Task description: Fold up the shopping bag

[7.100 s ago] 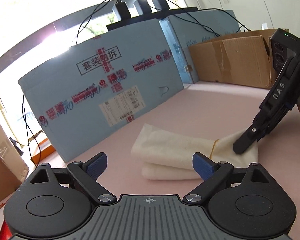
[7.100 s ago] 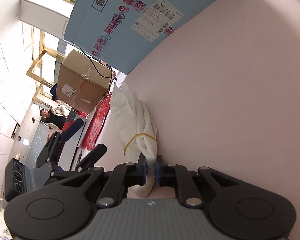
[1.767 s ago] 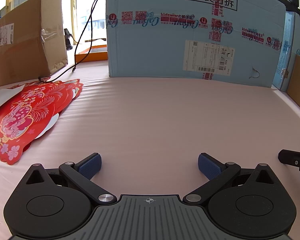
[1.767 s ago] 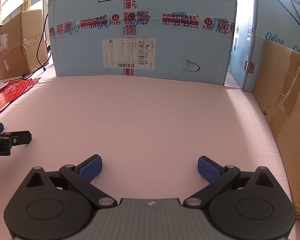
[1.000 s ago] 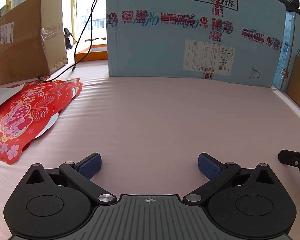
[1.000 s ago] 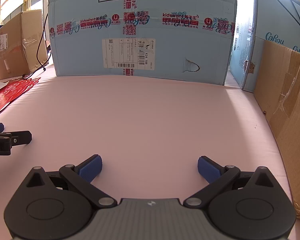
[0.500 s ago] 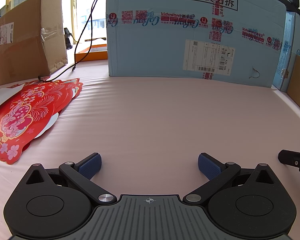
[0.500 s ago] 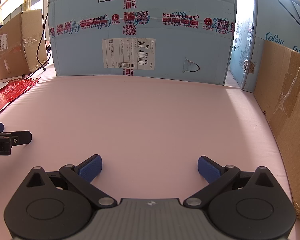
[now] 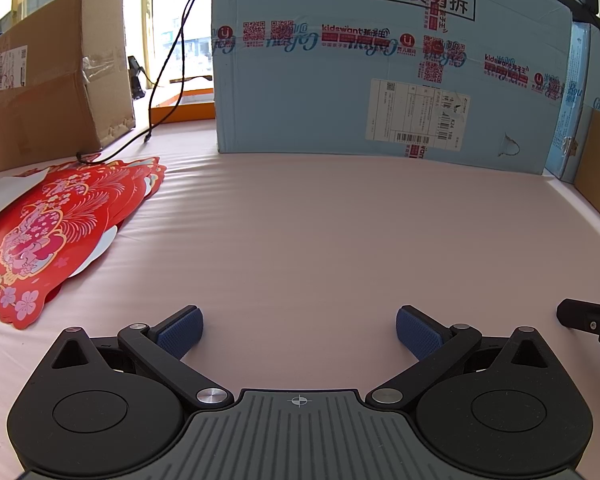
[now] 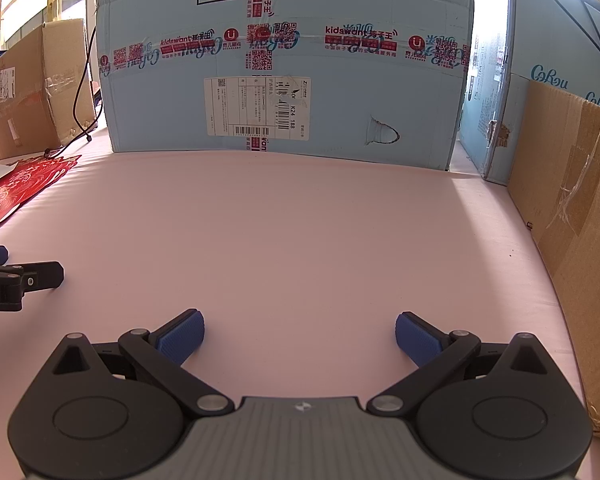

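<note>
Over the near edge of the pink worktop (image 9: 300, 216), the left gripper (image 9: 298, 330) and right gripper (image 10: 299, 332) hover side by side, jaws spread and holding nothing. The shopping bag appears in neither view (only a blue carton (image 10: 284, 64) along the far edge), so folding progress cannot be judged.

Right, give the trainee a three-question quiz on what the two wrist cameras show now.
1. True or false: the left gripper holds the shopping bag.
2. Which lies left of the pink mat? A) red paper cutouts B) a mug C) scissors
3. Fill in: the right gripper faces a big ____ carton.

Key: 1 false, its jaws are open and empty, no bag in view; 2 A; 3 blue.
</note>
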`<act>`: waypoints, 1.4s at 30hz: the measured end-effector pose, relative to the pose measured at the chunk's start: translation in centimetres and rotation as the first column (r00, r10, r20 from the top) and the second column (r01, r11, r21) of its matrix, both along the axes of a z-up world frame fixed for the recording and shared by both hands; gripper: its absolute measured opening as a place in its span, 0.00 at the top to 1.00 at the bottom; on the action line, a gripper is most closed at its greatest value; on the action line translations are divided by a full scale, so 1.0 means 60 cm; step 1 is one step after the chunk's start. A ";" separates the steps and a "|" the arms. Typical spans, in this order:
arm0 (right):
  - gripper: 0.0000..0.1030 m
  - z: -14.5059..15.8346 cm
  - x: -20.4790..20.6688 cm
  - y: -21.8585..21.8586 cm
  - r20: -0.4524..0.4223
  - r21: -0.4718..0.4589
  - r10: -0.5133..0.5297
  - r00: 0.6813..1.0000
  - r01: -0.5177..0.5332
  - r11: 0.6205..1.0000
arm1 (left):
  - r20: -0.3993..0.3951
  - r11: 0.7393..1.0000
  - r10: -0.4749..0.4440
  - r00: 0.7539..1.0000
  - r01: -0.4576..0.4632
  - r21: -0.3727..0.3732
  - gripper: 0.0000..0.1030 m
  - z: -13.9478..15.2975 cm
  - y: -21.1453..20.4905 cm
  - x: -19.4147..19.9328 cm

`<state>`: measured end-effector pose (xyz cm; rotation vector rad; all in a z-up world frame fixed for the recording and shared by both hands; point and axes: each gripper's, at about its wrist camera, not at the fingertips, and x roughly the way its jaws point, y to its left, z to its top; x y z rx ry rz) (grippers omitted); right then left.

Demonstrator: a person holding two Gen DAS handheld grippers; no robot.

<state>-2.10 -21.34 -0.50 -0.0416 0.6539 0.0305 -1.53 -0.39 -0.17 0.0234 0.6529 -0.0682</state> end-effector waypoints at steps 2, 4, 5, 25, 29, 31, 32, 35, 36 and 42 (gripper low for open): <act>0.00 0.000 0.000 0.000 0.000 0.000 0.000 1.000 0.000 1.000 | 0.000 1.000 0.000 1.000 0.000 0.000 0.00 0.000 0.000 0.000; 0.00 0.000 0.000 0.000 0.000 0.000 0.000 1.000 0.000 1.000 | 0.000 1.000 0.000 1.000 0.000 -0.001 0.00 0.000 0.000 0.000; 0.00 0.000 0.000 0.000 0.000 0.000 0.000 1.000 0.000 1.000 | 0.000 1.000 0.000 1.000 0.000 -0.001 0.00 0.000 0.001 0.000; 0.00 -0.001 0.000 0.000 -0.001 -0.003 -0.001 1.000 0.001 1.000 | 0.000 1.000 0.001 1.000 -0.001 -0.002 0.00 0.001 -0.001 0.000; 0.00 -0.001 0.000 -0.001 -0.001 -0.003 -0.001 1.000 0.001 1.000 | 0.000 1.000 0.001 1.000 -0.001 -0.002 0.00 0.001 -0.001 0.000; 0.00 -0.001 0.000 -0.002 -0.001 -0.003 -0.001 1.000 0.001 1.000 | 0.000 1.000 0.001 1.000 -0.001 -0.003 0.00 0.000 -0.001 -0.001; 0.00 -0.001 0.000 -0.003 0.000 -0.002 -0.001 1.000 0.001 1.000 | 0.000 1.000 0.001 1.000 -0.001 -0.003 0.00 0.000 -0.001 -0.001; 0.00 -0.003 0.000 -0.003 0.000 -0.003 -0.001 1.000 0.001 1.000 | 0.000 1.000 0.001 1.000 -0.001 -0.003 0.00 0.000 -0.001 -0.001; 0.00 -0.003 0.000 -0.003 0.000 -0.003 -0.001 1.000 0.001 1.000 | 0.000 1.000 0.001 1.000 -0.001 -0.002 0.00 0.001 -0.002 -0.001; 0.00 -0.004 0.000 -0.002 0.001 -0.003 -0.001 1.000 0.001 1.000 | -0.001 1.000 0.001 1.000 -0.001 -0.003 0.00 0.001 -0.002 -0.001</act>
